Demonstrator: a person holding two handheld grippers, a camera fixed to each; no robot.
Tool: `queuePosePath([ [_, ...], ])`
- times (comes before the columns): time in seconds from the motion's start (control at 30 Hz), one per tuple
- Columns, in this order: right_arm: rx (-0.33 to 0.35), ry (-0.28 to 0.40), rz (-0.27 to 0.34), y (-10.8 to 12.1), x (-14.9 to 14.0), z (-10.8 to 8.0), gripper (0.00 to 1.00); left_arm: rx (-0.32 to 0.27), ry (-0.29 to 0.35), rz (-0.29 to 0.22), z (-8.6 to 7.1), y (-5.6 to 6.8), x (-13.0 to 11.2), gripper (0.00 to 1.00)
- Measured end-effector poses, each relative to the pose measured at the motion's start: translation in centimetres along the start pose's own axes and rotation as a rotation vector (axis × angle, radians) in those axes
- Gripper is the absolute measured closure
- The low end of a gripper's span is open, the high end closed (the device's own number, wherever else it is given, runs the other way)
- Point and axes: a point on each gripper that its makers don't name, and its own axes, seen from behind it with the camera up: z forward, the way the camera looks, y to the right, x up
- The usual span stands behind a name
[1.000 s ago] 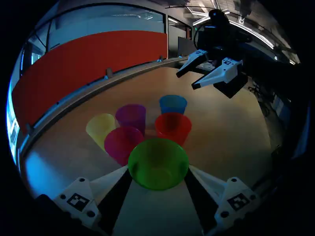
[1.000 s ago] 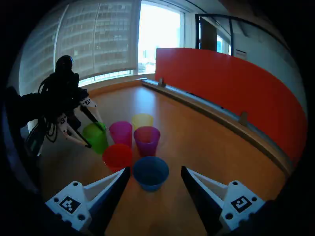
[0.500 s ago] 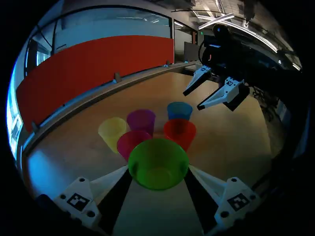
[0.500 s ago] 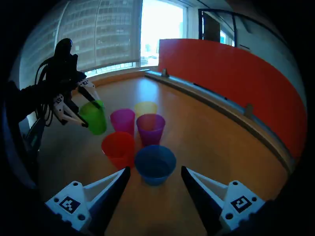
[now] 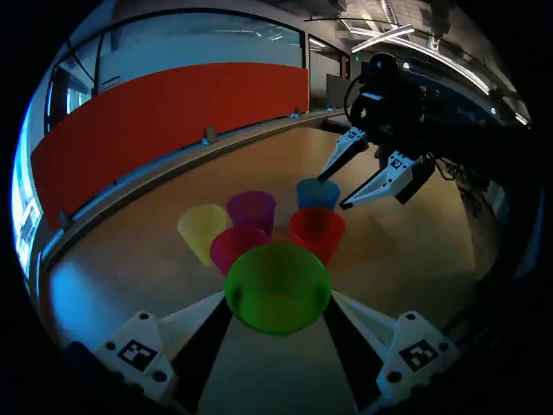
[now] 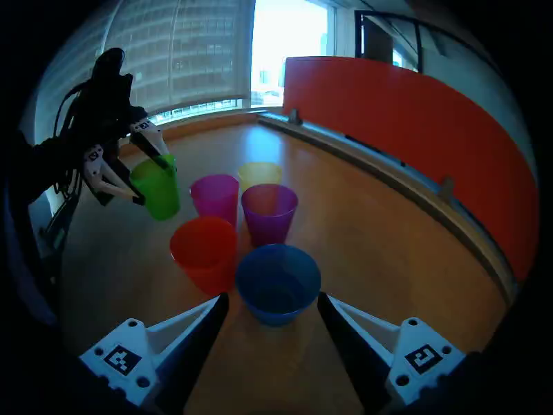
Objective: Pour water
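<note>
My left gripper (image 5: 278,304) is shut on a green cup (image 5: 278,287), held upright and close to the camera. Behind it on the wooden table (image 5: 408,235) stand a pink cup (image 5: 231,245), a red cup (image 5: 317,228), a purple cup (image 5: 251,207), a yellow cup (image 5: 200,227) and a blue cup (image 5: 317,192). My right gripper (image 6: 272,297) is open, with the blue cup (image 6: 278,282) just beyond its fingertips. In the right gripper view the green cup (image 6: 157,185) hangs at the left in the left gripper (image 6: 153,183), a little above the table.
A red partition wall (image 6: 415,117) with a low ledge runs along the table's far side. Bright windows (image 6: 283,41) lie behind. The red cup (image 6: 204,250), purple cup (image 6: 269,211), pink cup (image 6: 215,197) and yellow cup (image 6: 259,173) cluster tightly beside the blue one.
My right gripper has come down and closer to the blue cup, which now sits at its fingertips. My left gripper has raised the green cup off the table.
</note>
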Motion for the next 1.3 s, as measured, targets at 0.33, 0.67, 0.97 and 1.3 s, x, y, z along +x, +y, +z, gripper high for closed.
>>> queuePosePath([
  [0.33, -0.002, 0.002, 0.011, 0.4, 0.0, 1.8, 0.00, 0.005, -0.006, -0.001, 0.0, -0.3, -0.5, 0.15],
  [0.67, 0.003, 0.007, 0.014, 0.5, 0.1, 2.8, 0.00, 0.009, -0.010, -0.008, -0.1, -0.7, -1.0, 0.15],
  [0.97, 0.001, 0.011, 0.009, 0.4, 0.1, 3.2, 0.08, 0.005, -0.009, -0.014, 0.0, -0.8, -1.2, 0.15],
  [1.3, -0.006, 0.035, 0.034, 0.6, 0.3, 3.2, 0.09, 0.010, 0.000, -0.025, -0.1, -0.9, -1.2, 0.15],
])
